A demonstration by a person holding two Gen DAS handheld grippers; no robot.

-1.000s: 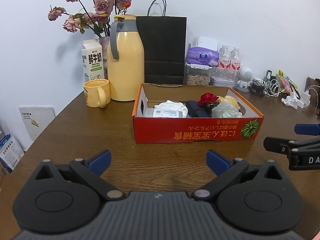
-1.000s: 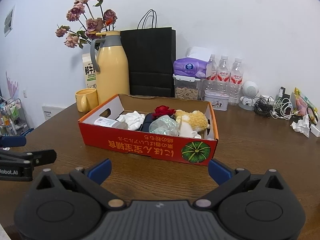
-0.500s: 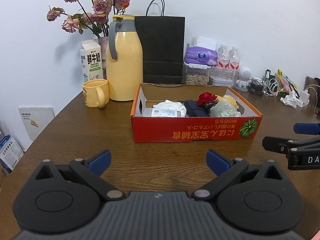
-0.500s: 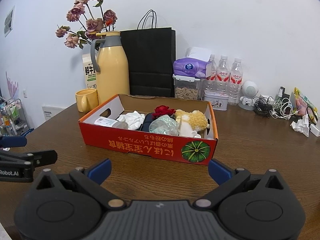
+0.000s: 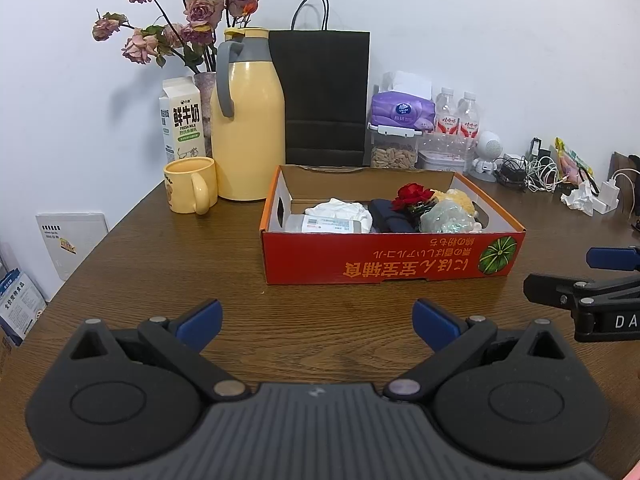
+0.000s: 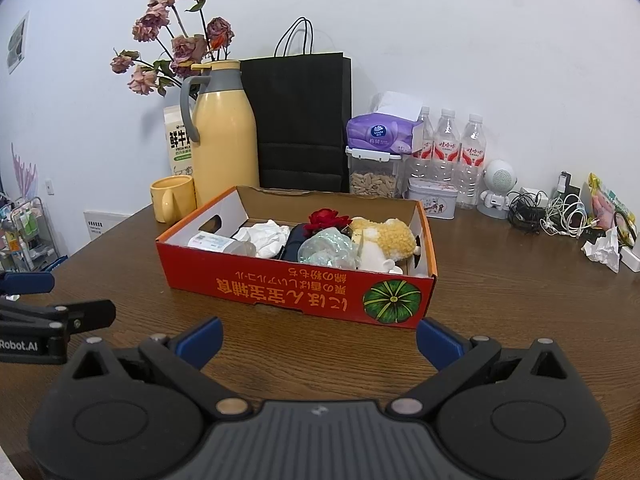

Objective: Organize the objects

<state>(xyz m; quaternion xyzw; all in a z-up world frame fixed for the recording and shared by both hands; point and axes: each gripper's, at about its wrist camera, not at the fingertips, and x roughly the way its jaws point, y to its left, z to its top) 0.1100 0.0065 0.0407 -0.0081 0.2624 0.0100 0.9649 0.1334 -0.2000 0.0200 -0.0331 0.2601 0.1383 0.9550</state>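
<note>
A red cardboard box sits mid-table, open on top. Inside lie a clear bottle with a label, crumpled white tissue, a dark navy item, a red rose, a greenish plastic wad and a yellow plush toy. My left gripper hovers open in front of the box, holding nothing. My right gripper is also open and empty, just short of the box's near wall.
Along the wall stand a yellow mug, yellow thermos jug, milk carton, vase of dried roses, black paper bag, tissue pack on a nut container, water bottles, a tin, a small white robot figure and tangled cables.
The left wrist view has shifted slightly, so the box sits a little lower and left in it. Both grippers stay open and empty; the right view is nearly unchanged.
</note>
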